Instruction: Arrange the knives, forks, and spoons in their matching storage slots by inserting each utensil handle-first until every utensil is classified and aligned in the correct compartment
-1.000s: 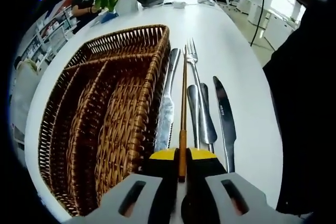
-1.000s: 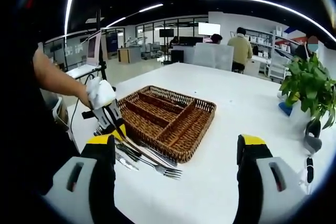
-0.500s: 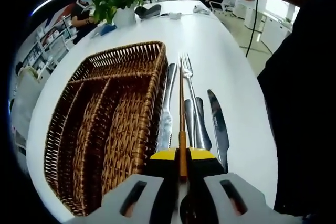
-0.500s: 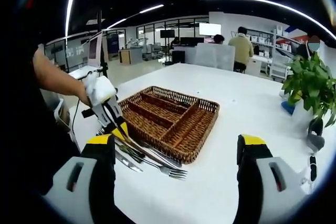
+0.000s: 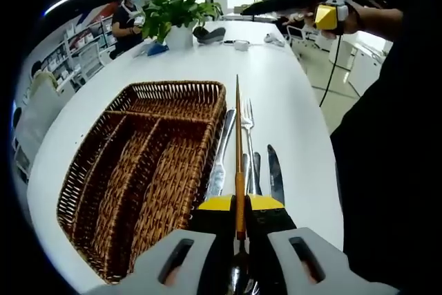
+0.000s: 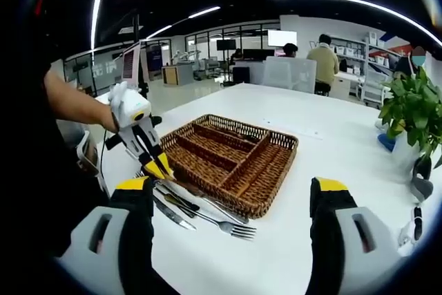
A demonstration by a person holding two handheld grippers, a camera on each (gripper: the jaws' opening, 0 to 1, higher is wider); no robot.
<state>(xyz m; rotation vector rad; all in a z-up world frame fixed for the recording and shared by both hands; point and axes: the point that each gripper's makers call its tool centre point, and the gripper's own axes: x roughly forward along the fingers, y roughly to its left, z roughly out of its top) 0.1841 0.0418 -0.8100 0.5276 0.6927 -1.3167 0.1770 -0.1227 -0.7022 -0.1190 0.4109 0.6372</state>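
Beside basket [image 5: 145, 164], left gripper [image 5: 239, 206] gripping utensil [image 5: 238, 143].

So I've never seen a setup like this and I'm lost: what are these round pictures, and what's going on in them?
A person holds a hand-held gripper in each hand, and each carries a fisheye camera looking along its jaws. In the left gripper view, the left hand-held gripper is shut on a utensil with a thin wooden handle, its handle pointing forward. In the right gripper view, the right hand-held gripper is open and holds nothing. On the white table lies a wicker tray with compartments, and beside it a fork and knives.
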